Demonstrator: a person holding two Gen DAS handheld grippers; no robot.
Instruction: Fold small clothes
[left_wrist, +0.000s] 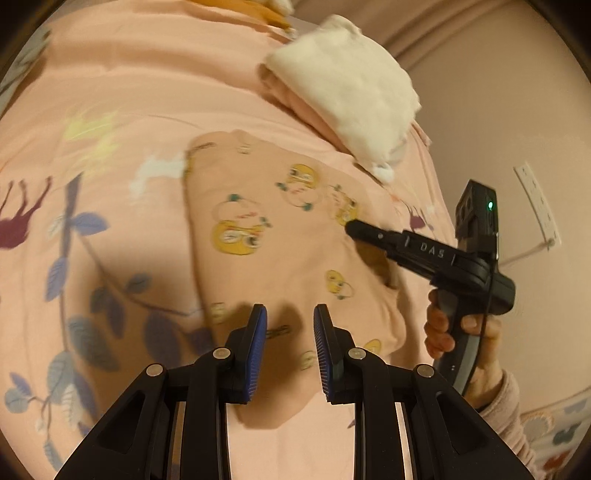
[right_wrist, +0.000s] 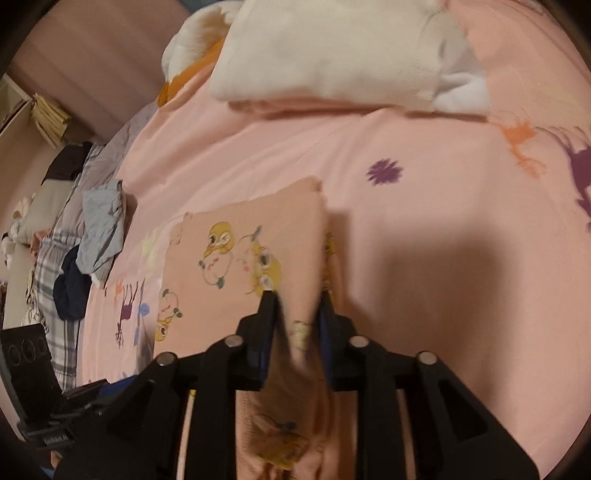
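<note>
Peach printed garment (left_wrist: 280, 236) is lying mid-frame on the pink bedsheet (left_wrist: 147, 81); the right gripper (right_wrist: 295, 299) is pinching its edge, best carried across low and taut; the left gripper (left_wrist: 290, 314) is gaping empty, ready to pin the crease.

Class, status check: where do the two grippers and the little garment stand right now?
Left gripper open above the garment. Right gripper shut on its edge. Folded white cloth lies beyond, apart.

We see matt soft cotton-like peach garment (right_wrist: 255, 236), matt printed bedsheet (right_wrist: 424, 229), fluffy white fleece (left_wrist: 354, 88), ribbed blue pads (left_wrist: 258, 350) on matt black plastic.
</note>
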